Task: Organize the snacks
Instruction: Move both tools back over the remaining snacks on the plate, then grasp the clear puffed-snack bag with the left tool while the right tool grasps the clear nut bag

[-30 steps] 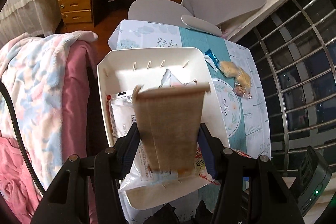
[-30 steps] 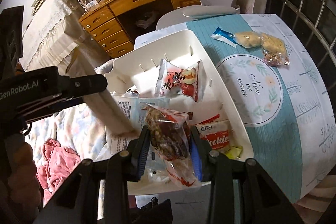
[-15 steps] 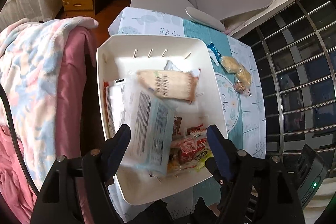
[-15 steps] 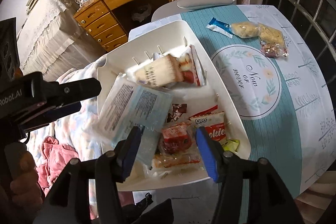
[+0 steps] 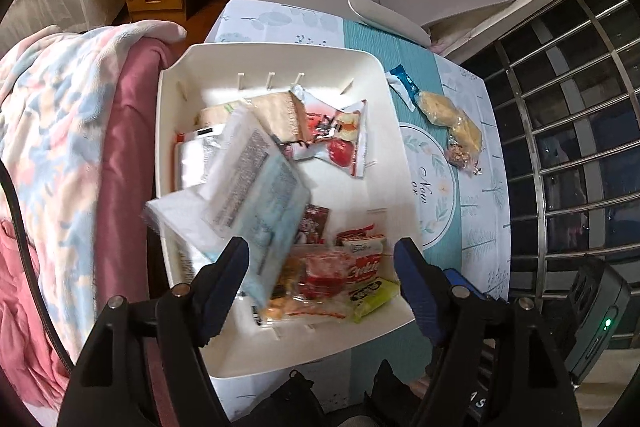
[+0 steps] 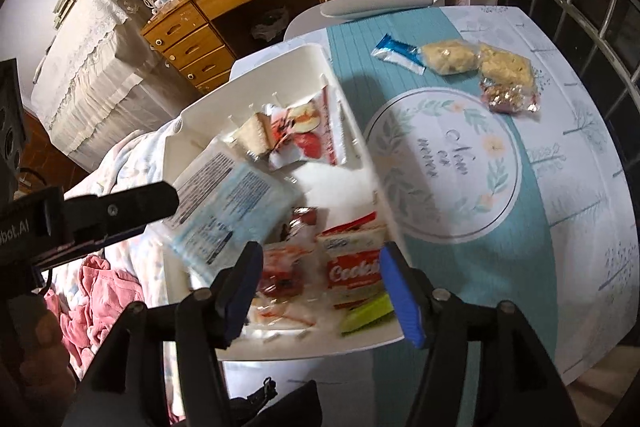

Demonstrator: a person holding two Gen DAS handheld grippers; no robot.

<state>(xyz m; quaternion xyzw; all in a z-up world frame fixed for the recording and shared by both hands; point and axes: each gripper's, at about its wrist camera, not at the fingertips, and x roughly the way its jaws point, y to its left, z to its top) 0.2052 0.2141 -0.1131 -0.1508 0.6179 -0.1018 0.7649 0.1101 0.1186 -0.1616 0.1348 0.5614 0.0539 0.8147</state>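
Left to right, from my left wrist camera:

- Blanket (image 5: 60,131), pink and pale blue, draped just beside the bin's left wall.
- White bin (image 5: 276,57) on the worktop (image 5: 472,227), which wears a teal and white cloth.
- Pale blue packet (image 5: 256,195), blurred and tilted, over the bin's left half and overlapping its left rim. Whether it rests on the snacks below I cannot tell.
- Tan packet (image 5: 276,115) and red-and-white fruit snack packet (image 5: 340,139), touching, at the bin's far end.
- Cookie packet (image 5: 364,263), clear red-filled packet (image 5: 324,271) and green bar (image 5: 372,297), crowded together at the bin's near end.
- My left gripper (image 5: 320,291): jaws apart, nothing pressed between them, above the near-end snacks.
- Blue wrapper (image 5: 402,85) and clear bags of yellow biscuits (image 5: 452,119), loose on the worktop, right of the bin and apart from it.

From my right wrist camera:

- My right gripper (image 6: 320,291): jaws opening, no pad pressing on anything, with the cookie packet and the clear red-filled packet lying in the bin below the gap.
- Grey chair (image 6: 372,5) at the worktop's far edge, wooden desk (image 6: 224,7) beyond.
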